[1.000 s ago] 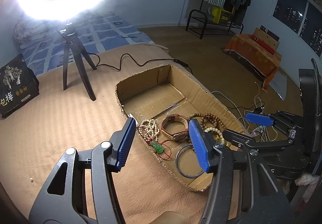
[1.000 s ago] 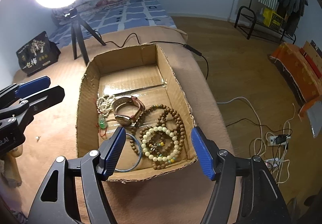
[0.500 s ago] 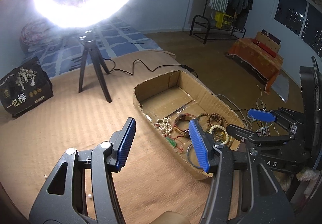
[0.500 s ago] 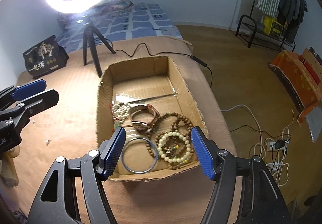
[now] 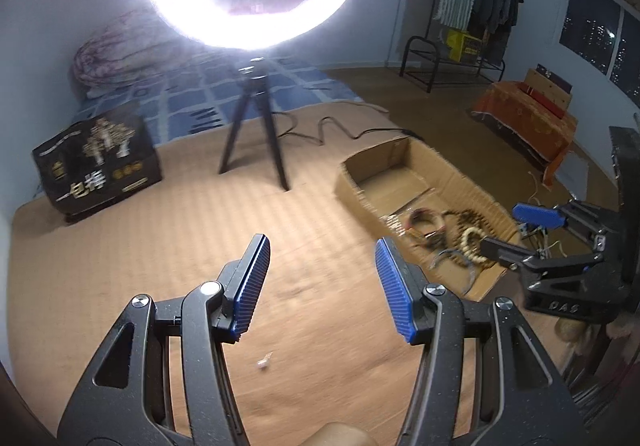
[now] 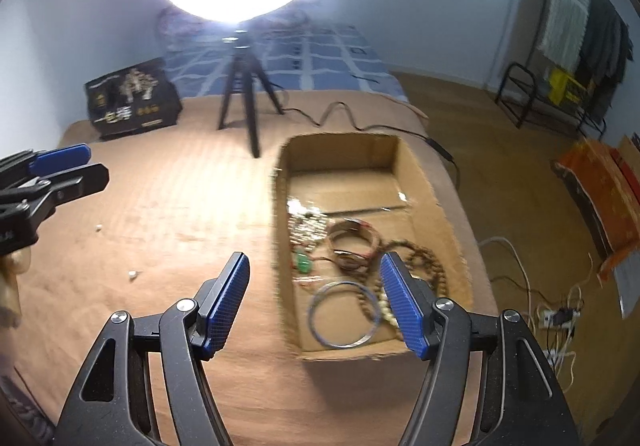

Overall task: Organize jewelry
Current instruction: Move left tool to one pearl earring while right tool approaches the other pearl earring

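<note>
We are holding both tools over the tan woven mat (image 6: 168,205): the shallow brown cardboard box (image 6: 424,181) is sitting there, jewelry inside, the left gripper (image 5: 320,282) and right gripper (image 6: 314,304) spread wide, a thin silver-blue bangle (image 6: 344,314) lying near the box's front wall

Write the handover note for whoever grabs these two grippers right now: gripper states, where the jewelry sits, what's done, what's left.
Left gripper: open, empty, over bare mat left of the cardboard box.
Right gripper: open, empty, at the box's near-left corner.
Jewelry: all in the box's near half: blue bangle, green pendant on red cord, white bead string, brown bracelet, dark wooden beads.
Done: every piece seen is boxed; nothing held.
Left: small white bits on the mat may be loose beads; check them. Pieces lie overlapping, so sort if needed.
</note>
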`<state>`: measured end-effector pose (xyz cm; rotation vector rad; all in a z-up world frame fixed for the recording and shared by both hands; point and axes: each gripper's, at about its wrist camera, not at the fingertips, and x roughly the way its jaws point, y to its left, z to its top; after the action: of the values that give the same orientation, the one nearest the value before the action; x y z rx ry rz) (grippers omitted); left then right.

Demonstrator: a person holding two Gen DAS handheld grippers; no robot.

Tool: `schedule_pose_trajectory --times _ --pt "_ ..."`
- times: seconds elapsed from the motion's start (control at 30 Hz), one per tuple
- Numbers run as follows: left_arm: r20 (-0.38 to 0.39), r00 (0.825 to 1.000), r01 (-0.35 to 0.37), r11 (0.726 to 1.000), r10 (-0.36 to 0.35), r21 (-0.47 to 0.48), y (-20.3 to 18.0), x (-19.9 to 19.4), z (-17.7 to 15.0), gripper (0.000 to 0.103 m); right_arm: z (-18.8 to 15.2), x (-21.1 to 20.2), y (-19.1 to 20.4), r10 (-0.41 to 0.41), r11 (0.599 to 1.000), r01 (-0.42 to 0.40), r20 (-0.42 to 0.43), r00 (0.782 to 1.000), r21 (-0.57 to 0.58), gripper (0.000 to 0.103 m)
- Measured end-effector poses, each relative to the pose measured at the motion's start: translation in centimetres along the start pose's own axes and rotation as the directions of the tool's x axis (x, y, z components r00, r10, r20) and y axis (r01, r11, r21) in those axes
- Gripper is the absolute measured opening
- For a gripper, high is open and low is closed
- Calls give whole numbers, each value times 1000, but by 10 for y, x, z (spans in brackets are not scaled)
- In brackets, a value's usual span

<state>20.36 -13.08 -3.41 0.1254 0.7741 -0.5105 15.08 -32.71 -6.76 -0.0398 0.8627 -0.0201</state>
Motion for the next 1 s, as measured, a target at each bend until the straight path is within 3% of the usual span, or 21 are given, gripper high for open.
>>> schedule_pose_trajectory --times 0.3,0.5,0.8,1.0 --pt "-30 998 -59 991 56 -117 82 -15 -34 56 2 10 45 92 994 -92 -5 996 -56 68" --pt "-63 995 -83 983 74 -161 120 -17 -53 56 6 29 73 146 985 -153 -82 986 -82 68" --pt "-123 989 -105 972 80 -209 156 -3 -76 56 6 64 115 240 963 -258 -200 950 -72 68" --pt "-164 984 -106 963 66 -249 172 15 -85 44 1 87 134 274 954 -296 -279 920 -40 68"
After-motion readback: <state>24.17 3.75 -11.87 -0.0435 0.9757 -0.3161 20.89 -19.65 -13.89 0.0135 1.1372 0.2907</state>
